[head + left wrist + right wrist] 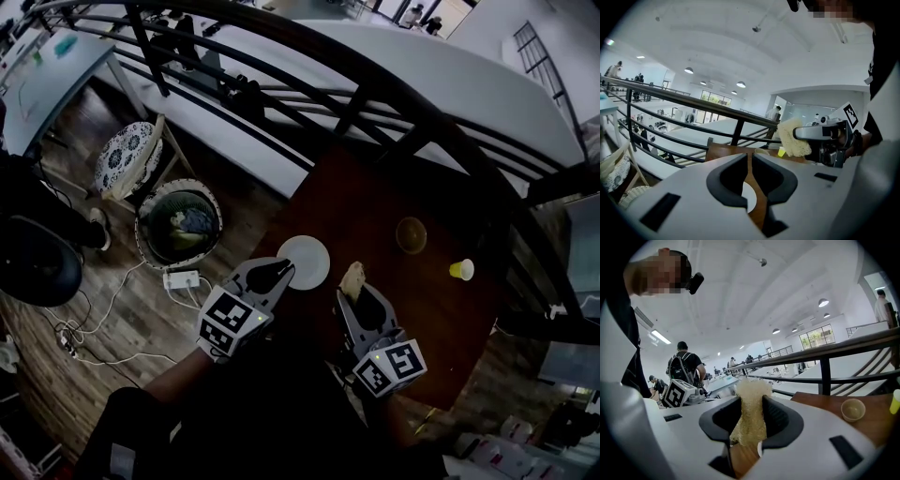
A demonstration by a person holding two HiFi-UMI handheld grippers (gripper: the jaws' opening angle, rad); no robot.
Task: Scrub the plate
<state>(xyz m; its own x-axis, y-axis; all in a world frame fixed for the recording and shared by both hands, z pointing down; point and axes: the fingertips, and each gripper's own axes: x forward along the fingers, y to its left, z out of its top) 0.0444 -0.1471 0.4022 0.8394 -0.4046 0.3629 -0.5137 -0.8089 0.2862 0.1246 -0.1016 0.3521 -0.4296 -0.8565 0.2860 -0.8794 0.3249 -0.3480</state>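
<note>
- Okay, where things are: the plate [309, 258] sits flat on the table [375, 206], near the edge closest to the person. It's bare, nothing on it.
- The right gripper [359, 295] is pinching a sponge [352, 277], which sticks up past the jaw tips. In the right gripper view the sponge [750, 408] fills the gap between the jaws, so the hold looks solid.
- The left gripper [281, 270] has its jaws pressed nearly together with nothing in them. From the head view its tips overlap the plate's near rim, but I can't tell if they actually touch it.
- The sponge is just beside the plate, off its right side and not on it, so my read is that scrubbing hasn't started.
- To do it well, I'd bring the sponge over the plate's middle and tilt the right gripper down, so the sponge meets the plate and the hard jaw tips don't.
- A loose plate on a smooth table will probably skate once you push sideways. I'd rest the closed left tips down on the near rim to pin it first.
- Work in small circles from the middle outward with light, even pressure. Too much and the sponge may fold over or get pulled out of the pinch.
- The bowl [411, 234] and cup [460, 270] are well off to the right, so there's plenty of elbow room. Just don't swing wide that way.
</note>
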